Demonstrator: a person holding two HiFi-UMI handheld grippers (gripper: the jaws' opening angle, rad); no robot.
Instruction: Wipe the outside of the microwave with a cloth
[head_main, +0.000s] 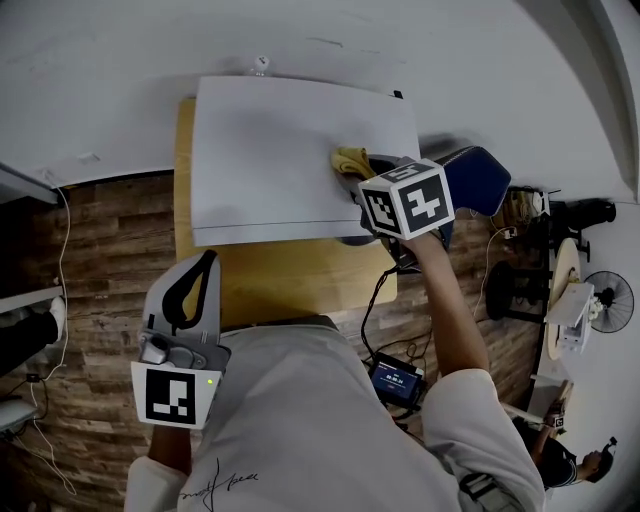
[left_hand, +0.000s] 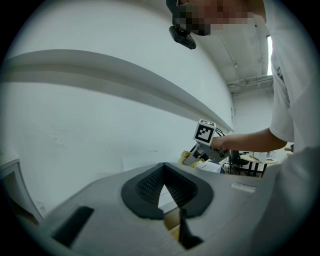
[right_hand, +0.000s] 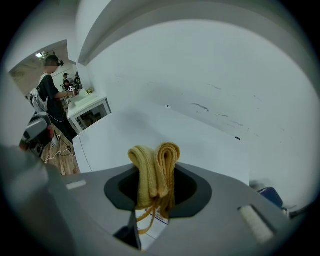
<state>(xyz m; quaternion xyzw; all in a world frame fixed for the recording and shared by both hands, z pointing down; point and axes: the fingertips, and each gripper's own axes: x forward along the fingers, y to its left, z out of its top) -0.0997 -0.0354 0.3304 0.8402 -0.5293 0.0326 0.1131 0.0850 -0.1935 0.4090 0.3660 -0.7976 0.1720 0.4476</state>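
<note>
The cloth (right_hand: 154, 170) is a soft, thick yellow fabric, folded into two plump rolls; it looks light and limp, likely to bunch or drag rather than slide cleanly, so a firm pinch across the fold suits it; the right claw (right_hand: 156, 187) has just that hold, its jaws closed on the fold with loose threads hanging below. In the head view the cloth sits at the right-centre of the frame, over the right edge of the microwave's white top; the microwave (head_main: 290, 160) itself looks rigid, smooth and heavy enough to stay put under wiping, standing on the wooden surface (head_main: 300, 285). The left claw (left_hand: 165, 181) waits at the lower left of the head view, its jaws together on nothing. Whether the cloth actually presses on the top cannot be told, since the right claw's marker cube (head_main: 407, 198) covers the contact; the microwave's front, door and sides are out of sight from above; most of the cloth is hidden inside the jaws.
</note>
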